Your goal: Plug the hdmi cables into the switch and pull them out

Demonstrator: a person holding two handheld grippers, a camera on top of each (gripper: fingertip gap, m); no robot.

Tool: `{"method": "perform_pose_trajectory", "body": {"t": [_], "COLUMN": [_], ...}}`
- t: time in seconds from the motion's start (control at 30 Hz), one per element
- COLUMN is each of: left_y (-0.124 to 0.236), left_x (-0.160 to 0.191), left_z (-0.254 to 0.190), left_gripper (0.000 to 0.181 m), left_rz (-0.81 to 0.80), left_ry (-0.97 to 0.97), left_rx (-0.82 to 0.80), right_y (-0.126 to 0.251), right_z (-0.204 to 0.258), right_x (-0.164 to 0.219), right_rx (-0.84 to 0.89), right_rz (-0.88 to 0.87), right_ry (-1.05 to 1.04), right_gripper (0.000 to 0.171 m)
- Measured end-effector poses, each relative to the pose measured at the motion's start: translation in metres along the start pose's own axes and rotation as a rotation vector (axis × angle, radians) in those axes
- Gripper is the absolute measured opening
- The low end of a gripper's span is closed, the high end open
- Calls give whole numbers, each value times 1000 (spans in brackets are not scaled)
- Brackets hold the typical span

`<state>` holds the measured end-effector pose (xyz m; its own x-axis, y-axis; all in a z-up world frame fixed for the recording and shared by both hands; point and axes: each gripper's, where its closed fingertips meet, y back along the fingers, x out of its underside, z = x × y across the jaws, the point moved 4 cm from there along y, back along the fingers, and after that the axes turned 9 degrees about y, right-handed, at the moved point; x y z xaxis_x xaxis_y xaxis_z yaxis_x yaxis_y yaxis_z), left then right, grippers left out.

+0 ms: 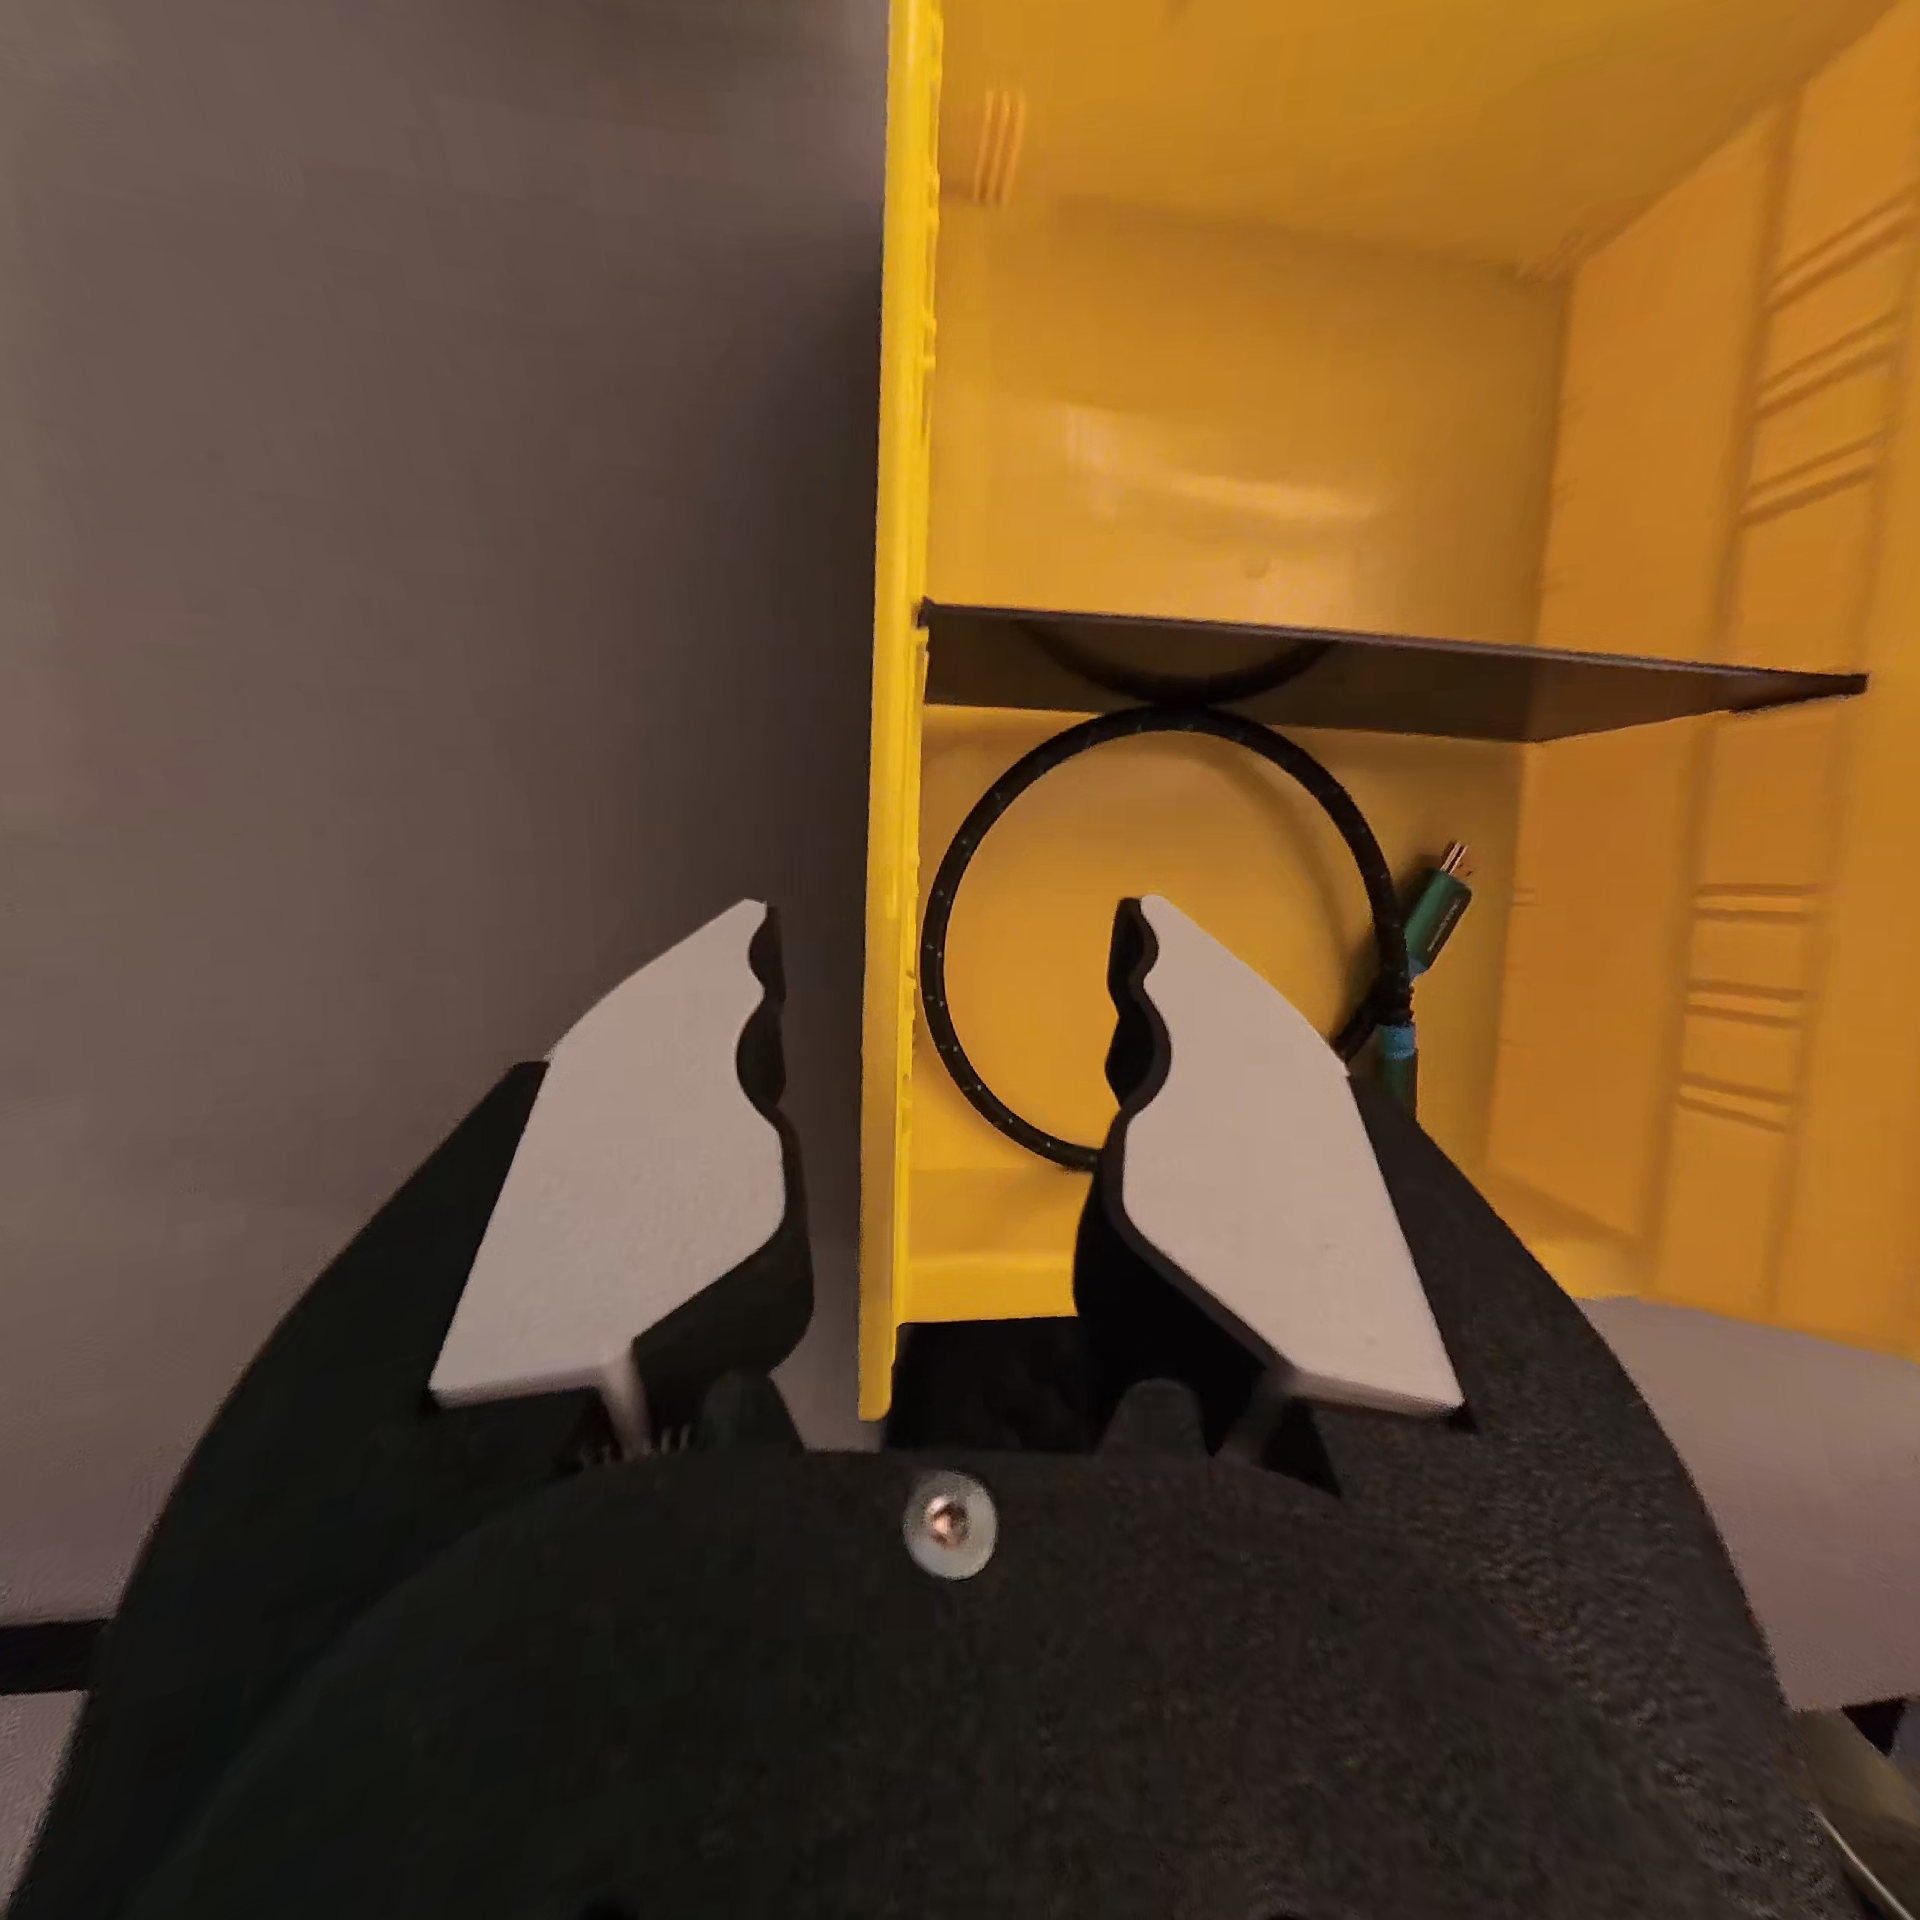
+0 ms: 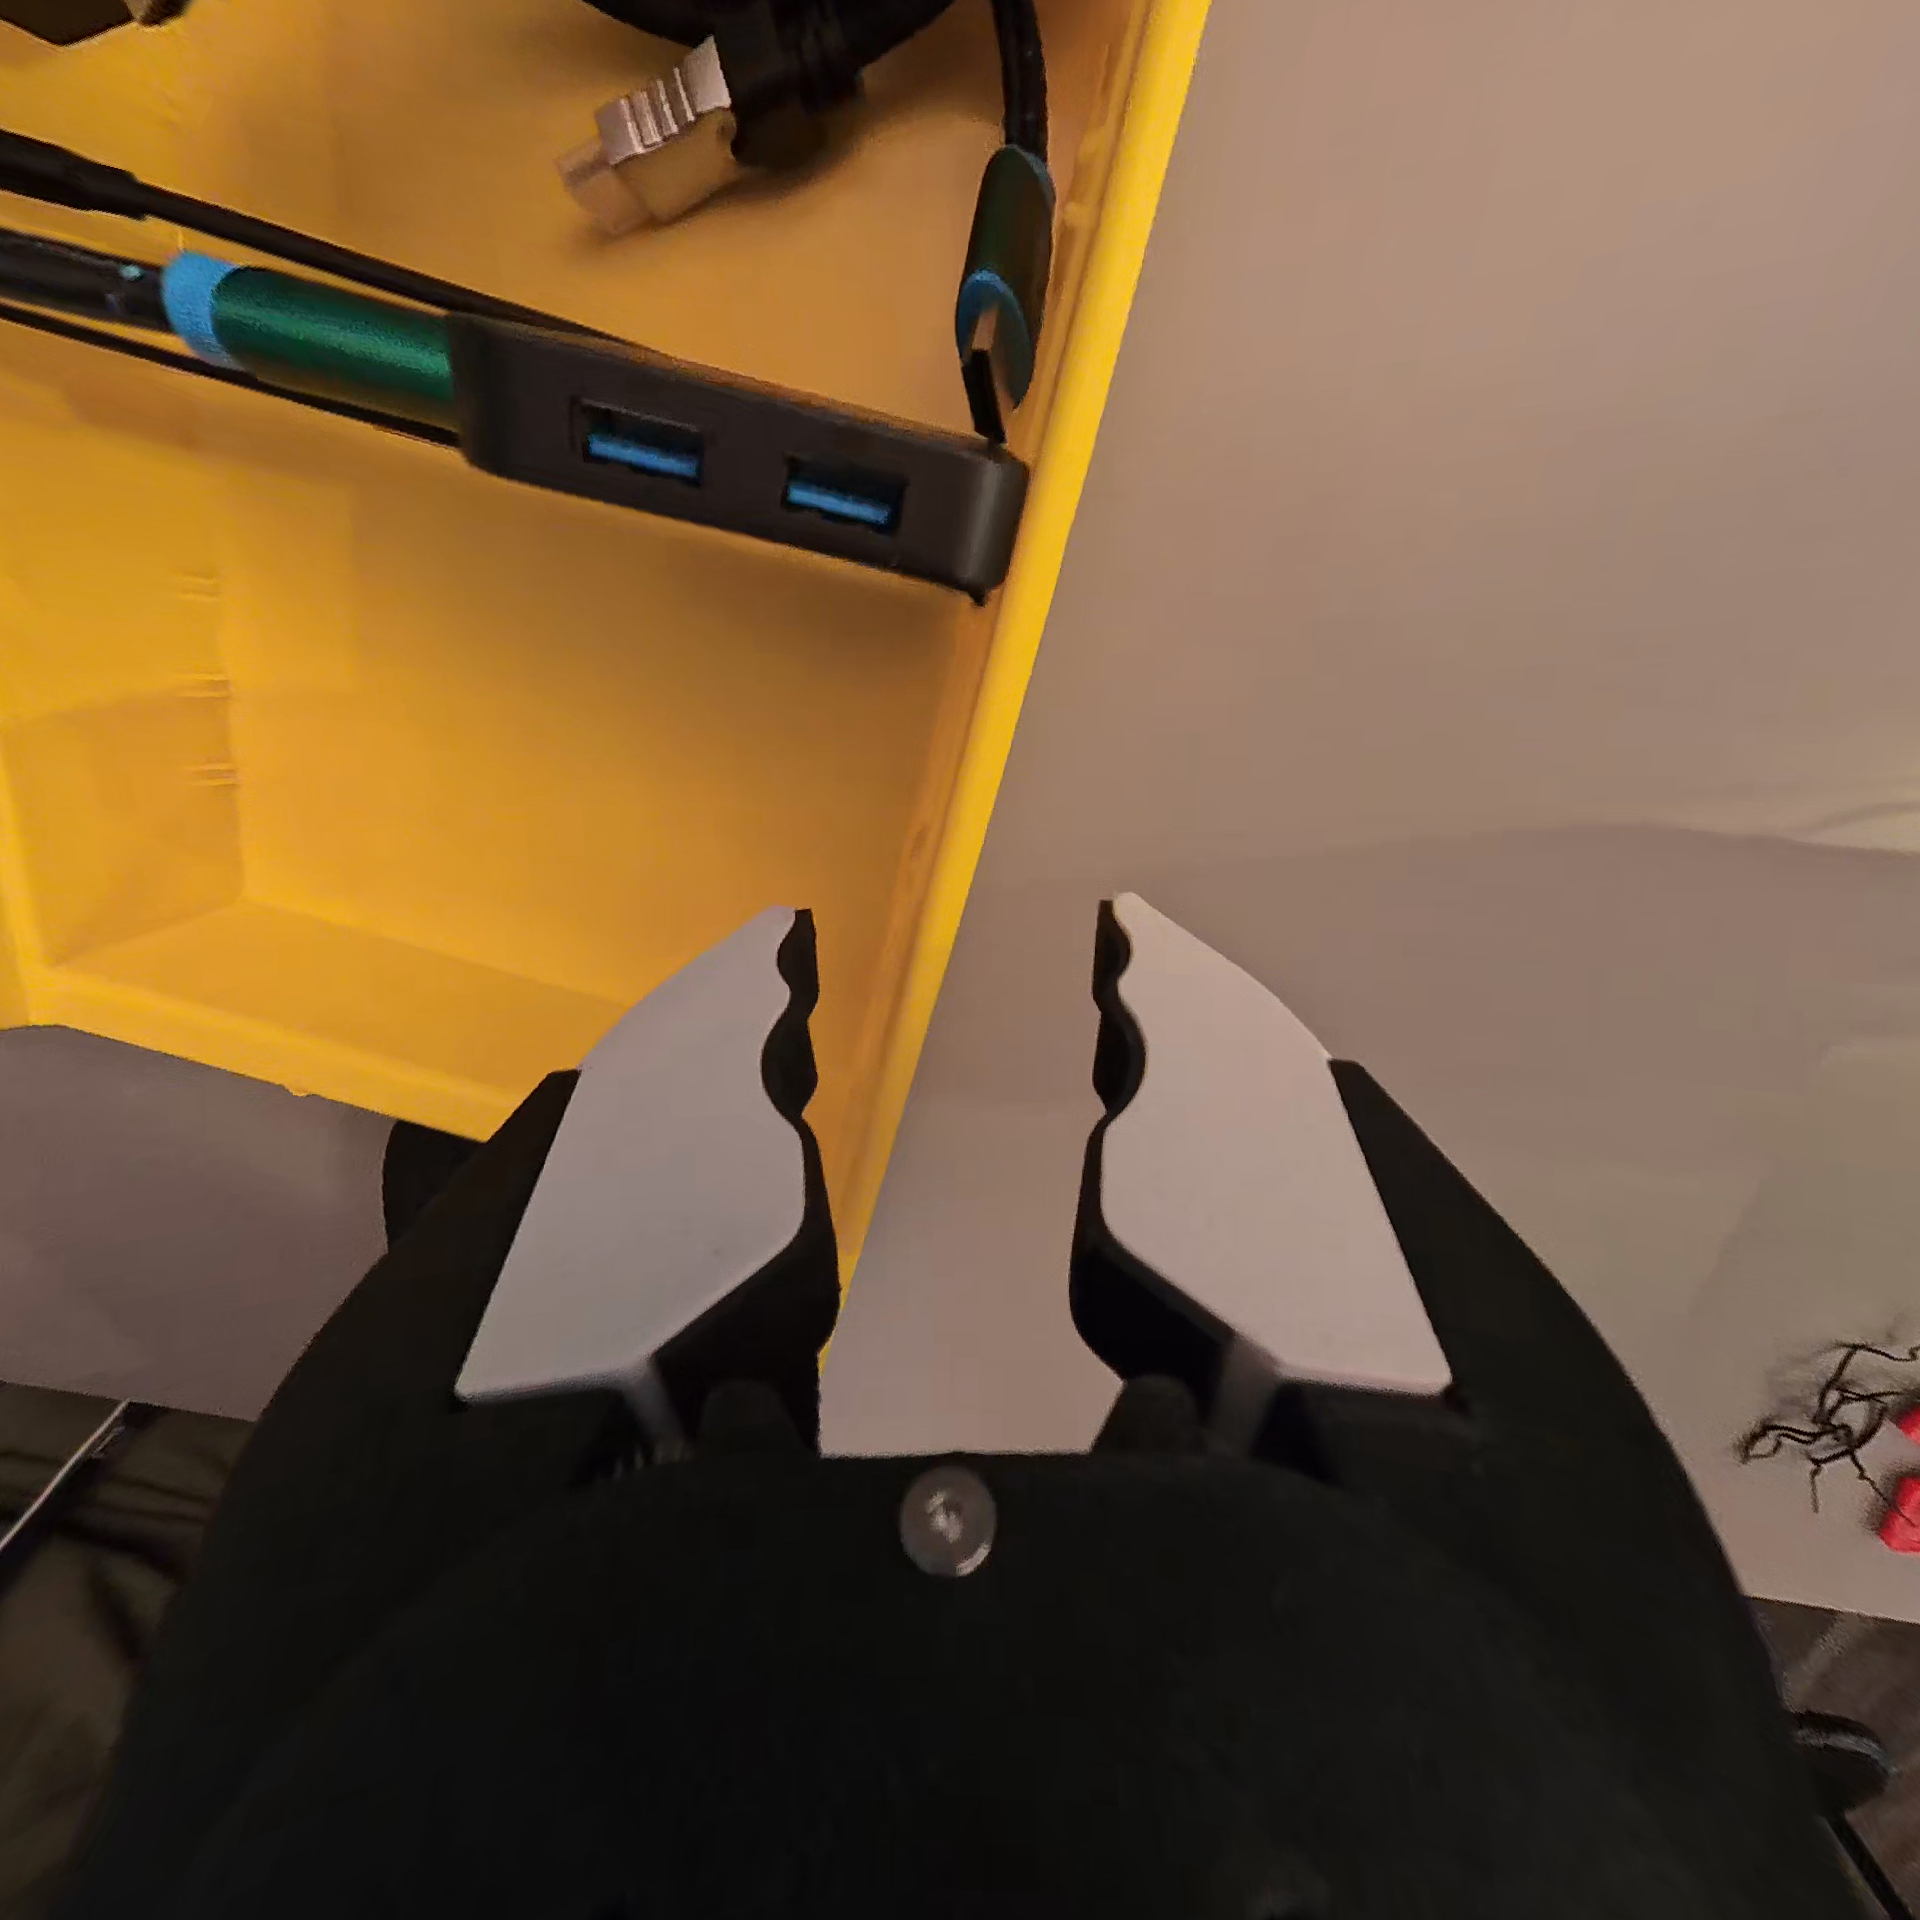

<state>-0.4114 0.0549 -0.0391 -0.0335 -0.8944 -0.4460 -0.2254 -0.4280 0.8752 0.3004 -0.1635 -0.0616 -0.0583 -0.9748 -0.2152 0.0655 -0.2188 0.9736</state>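
- Left gripper [image 1: 948,914]: jaws wide apart, holding nothing, straddling the yellow bin [image 1: 896,727] wall edge.
- Right gripper [image 2: 954,920]: jaws wide apart, empty, bin rim running between them.
- Switch [image 2: 748,468] inside bin, one green plug [image 2: 332,338] seated.
- Coiled cable [image 1: 1143,935] lies under the black divider [image 1: 1382,675].

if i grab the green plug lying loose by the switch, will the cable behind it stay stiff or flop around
Probably floppy: the braided cable curves freely behind the loose green plug. The plug itself looks rigid, possibly smooth enough to slip. It leans on the yellow box wall, so a nudge may tip it.
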Motion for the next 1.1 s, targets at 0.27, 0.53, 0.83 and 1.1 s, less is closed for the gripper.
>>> {"method": "perform_pose_trajectory", "body": {"t": [0.27,0.53,0.83,1.1], "left_y": [-21,-31,-36,-37], "left_x": [7,8,16,30], "left_z": [0,4,-15,-56], "left_gripper": [49,22,5,13], "left_rz": [100,135,232,377], "left_ry": [-5,10,-128,-272], "left_rx": [11,-1,-34,-52], "right_y": [-23,-30,-32,-35], "right_z": [-1,5,22,56], "right_x": [-2,-3,-8,-17], "right_rx": [-99,-135,-78,-57], "right_rz": [60,106,192,289], "right_ry": [-49,19,93,206], "right_gripper": [34,13,11,16]}}
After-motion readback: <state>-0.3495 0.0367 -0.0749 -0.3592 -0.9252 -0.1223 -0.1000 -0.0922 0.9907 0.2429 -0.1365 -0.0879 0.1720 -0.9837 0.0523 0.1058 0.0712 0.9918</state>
